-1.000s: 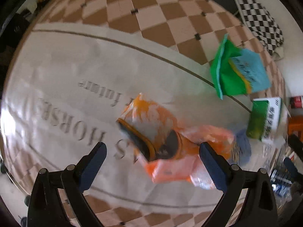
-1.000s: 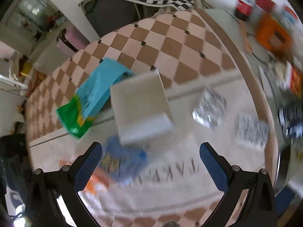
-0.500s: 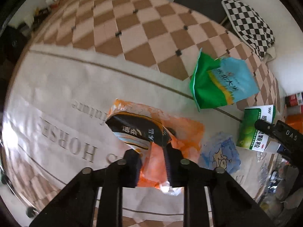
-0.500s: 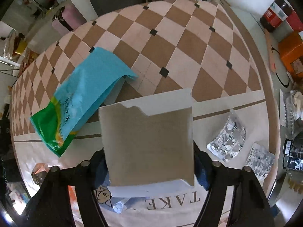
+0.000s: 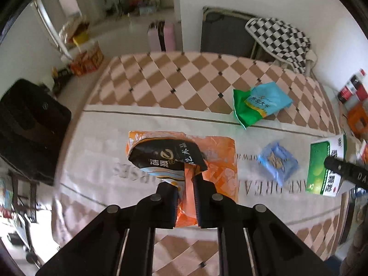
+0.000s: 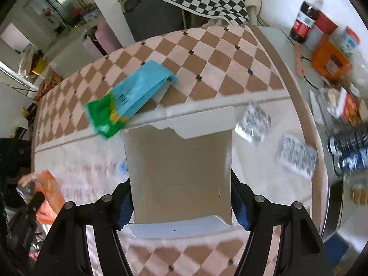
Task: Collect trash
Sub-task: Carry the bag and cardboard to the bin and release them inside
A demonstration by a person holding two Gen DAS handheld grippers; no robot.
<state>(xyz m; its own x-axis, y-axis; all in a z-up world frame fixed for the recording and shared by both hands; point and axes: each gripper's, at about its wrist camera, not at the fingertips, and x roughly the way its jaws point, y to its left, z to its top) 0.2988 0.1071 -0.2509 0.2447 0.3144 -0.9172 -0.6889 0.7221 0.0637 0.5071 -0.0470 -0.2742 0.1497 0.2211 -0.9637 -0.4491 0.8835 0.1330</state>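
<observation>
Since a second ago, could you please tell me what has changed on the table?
Both claws closed: the left claw on the orange wrapper, the right claw on the torn box, and both are lifted. The green-and-blue bag, blue packet and foil packs stayed put.

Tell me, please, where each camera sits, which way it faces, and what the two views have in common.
Left wrist: on the left gripper, looking steeply down at the table; both fingers pinch an orange and black wrapper.
Right wrist: on the right gripper, looking down; its fingers clamp a torn cardboard box.
Shared: the green and blue bag and the checkered tablecloth.
</observation>
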